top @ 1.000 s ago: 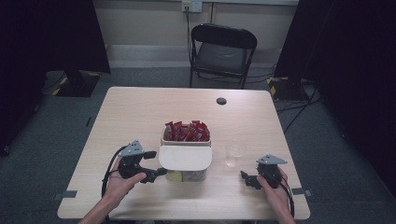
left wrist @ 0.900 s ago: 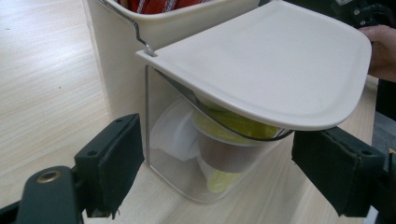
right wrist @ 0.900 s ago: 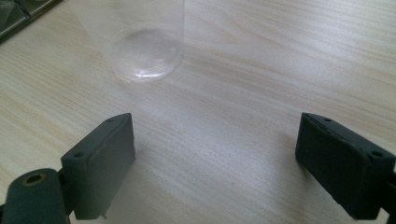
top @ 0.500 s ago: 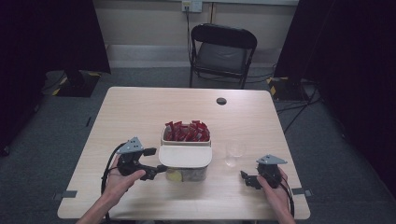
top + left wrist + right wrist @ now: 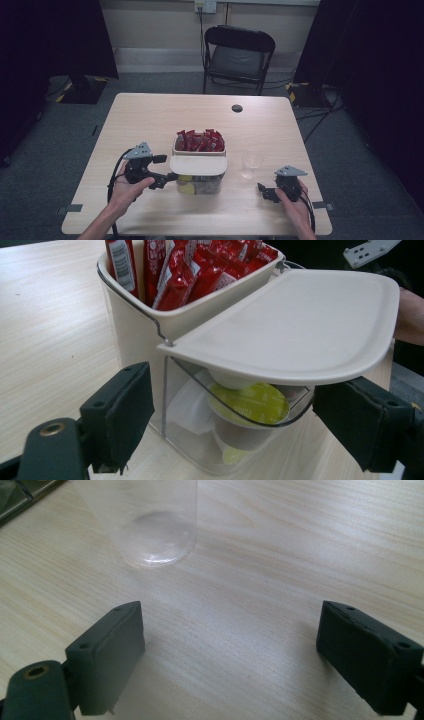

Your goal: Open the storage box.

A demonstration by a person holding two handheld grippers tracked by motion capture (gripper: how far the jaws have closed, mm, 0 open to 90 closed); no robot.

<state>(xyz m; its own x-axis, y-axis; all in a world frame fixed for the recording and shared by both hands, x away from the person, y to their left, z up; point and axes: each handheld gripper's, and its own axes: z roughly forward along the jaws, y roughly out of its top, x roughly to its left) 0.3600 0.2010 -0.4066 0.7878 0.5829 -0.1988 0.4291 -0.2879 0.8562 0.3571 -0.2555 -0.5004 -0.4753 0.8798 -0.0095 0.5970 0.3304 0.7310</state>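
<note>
Beside left gripper [image 5: 162,172], cream lidded dispenser [image 5: 280,335]

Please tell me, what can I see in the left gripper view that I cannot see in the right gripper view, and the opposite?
The left gripper view shows the cream container with red sachets, its raised lid, and green-topped pods in the clear lower compartment, between the open left tongs. The right gripper view shows the base of a clear plastic cup ahead of the open right tongs. Both share the pale wooden table.
</note>
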